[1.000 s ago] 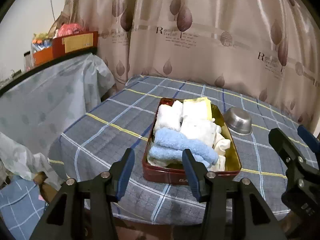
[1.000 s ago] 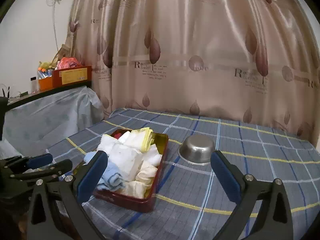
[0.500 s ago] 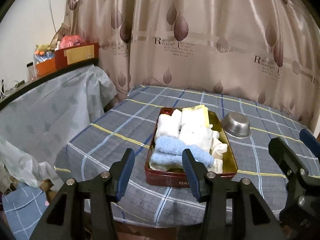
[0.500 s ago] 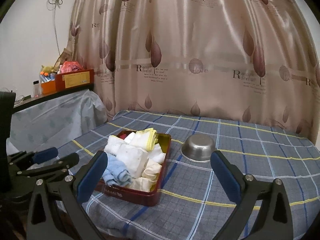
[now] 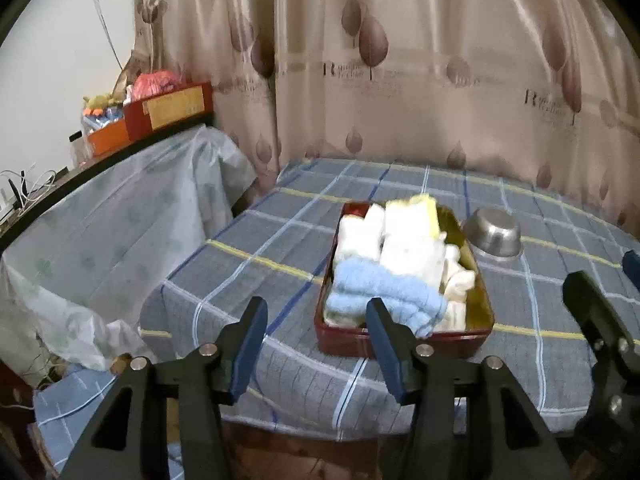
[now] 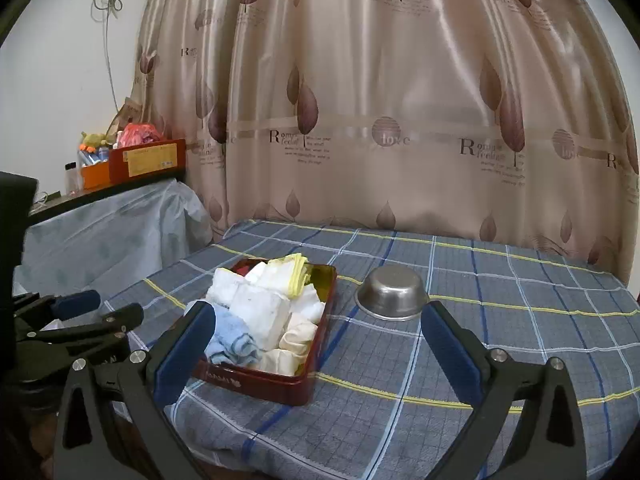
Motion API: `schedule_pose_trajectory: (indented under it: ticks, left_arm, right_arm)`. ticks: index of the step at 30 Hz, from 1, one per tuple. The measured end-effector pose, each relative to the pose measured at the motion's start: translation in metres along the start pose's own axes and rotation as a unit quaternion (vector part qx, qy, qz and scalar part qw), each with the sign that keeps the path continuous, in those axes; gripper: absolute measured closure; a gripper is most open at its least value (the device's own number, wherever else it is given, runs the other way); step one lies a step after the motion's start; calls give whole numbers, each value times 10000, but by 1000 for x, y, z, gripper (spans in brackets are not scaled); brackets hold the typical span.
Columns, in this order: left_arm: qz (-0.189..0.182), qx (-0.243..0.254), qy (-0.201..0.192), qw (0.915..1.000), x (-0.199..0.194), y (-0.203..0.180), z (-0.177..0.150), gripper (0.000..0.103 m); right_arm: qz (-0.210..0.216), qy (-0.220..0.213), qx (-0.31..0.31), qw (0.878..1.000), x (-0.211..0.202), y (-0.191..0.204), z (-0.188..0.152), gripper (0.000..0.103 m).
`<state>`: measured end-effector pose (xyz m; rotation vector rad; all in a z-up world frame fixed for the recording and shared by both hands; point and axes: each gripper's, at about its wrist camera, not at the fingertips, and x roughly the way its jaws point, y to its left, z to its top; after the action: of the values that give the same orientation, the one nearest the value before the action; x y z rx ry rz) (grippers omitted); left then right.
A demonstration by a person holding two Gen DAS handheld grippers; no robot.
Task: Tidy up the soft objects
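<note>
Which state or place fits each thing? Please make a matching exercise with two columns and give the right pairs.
1. light blue towel
2. steel bowl
3. red tin
4. left gripper

a. upside down on the checked tablecloth
b. open, holding nothing
c. filled with folded cloths
d. at the tin's near end

Pairs: 1-d, 2-a, 3-c, 4-b

black frames, blue-padded jaws, silver screws
</note>
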<state>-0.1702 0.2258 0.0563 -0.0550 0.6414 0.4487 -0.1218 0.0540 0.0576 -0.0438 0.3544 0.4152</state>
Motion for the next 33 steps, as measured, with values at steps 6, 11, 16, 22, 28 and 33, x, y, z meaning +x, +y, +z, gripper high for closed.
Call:
schedule_pose_trajectory:
  ticks: [6, 11, 16, 22, 28, 33]
  left_arm:
    - [-349, -177, -195, 9990, -10, 8, 2, 50]
    - [-453, -150, -65, 9988, -7, 7, 5, 50]
    - [-490, -238, 36, 9985, -3, 10, 5, 50]
    - [-455, -256, 159, 9985, 2, 11, 4, 50]
    - [-455, -227, 153, 9986, 3, 9, 4, 50]
    - [-467, -193, 171, 9986, 3, 8, 5, 50]
  right_arm:
    - [31, 10, 0, 10000, 0, 0, 0, 1]
    - [66, 36, 11, 10000, 0, 1, -1, 1]
    - [80, 46, 11, 10000, 1, 1, -1, 1]
    - [34, 36, -29, 10000, 0, 2, -2, 1]
    - [-29, 70, -87, 9999, 2, 0, -4, 1]
    - [-30, 134, -116, 9998, 5, -1, -5, 1]
